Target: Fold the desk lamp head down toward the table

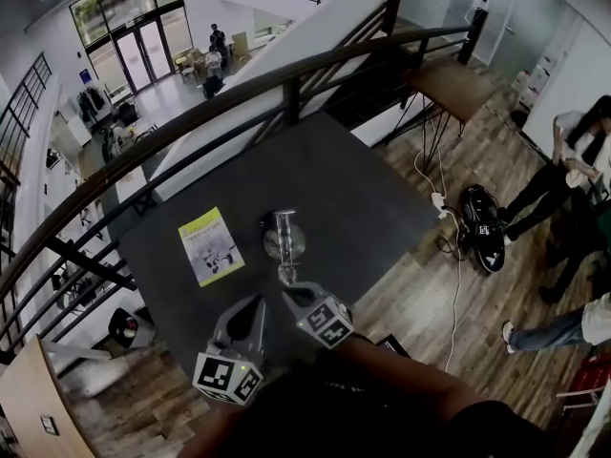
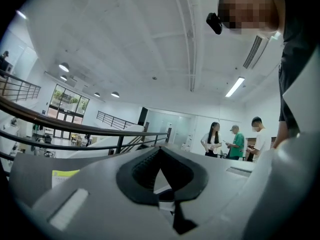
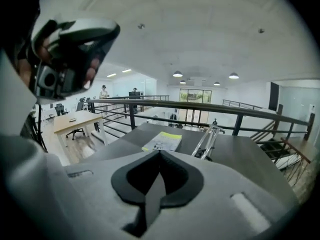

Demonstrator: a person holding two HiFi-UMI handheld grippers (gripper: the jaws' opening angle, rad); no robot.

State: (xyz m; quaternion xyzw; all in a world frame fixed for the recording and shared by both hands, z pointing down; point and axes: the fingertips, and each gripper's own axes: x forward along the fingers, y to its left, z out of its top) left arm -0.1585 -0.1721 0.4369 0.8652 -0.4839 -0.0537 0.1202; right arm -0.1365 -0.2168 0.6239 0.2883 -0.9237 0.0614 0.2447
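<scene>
The desk lamp point(image 1: 284, 237), a thin silver arm on a round base, stands in the middle of the dark table point(image 1: 363, 198). In the right gripper view the lamp point(image 3: 208, 138) shows as a slanted metal arm ahead and slightly right. My right gripper point(image 1: 291, 292) hovers just in front of the lamp's near end, above the table, with its jaws shut and nothing between them point(image 3: 159, 153). My left gripper point(image 1: 254, 305) hangs beside it on the left, pointing level. Its jaws point(image 2: 160, 149) meet at the tips and hold nothing. The lamp does not show in the left gripper view.
A yellow-and-white booklet point(image 1: 210, 246) lies left of the lamp. A black railing point(image 1: 286, 74) runs behind the table, with a drop to a lower floor. On the right stand people point(image 1: 573, 170), with a white cable point(image 1: 456, 294) and a black device point(image 1: 480, 225) on the wood floor.
</scene>
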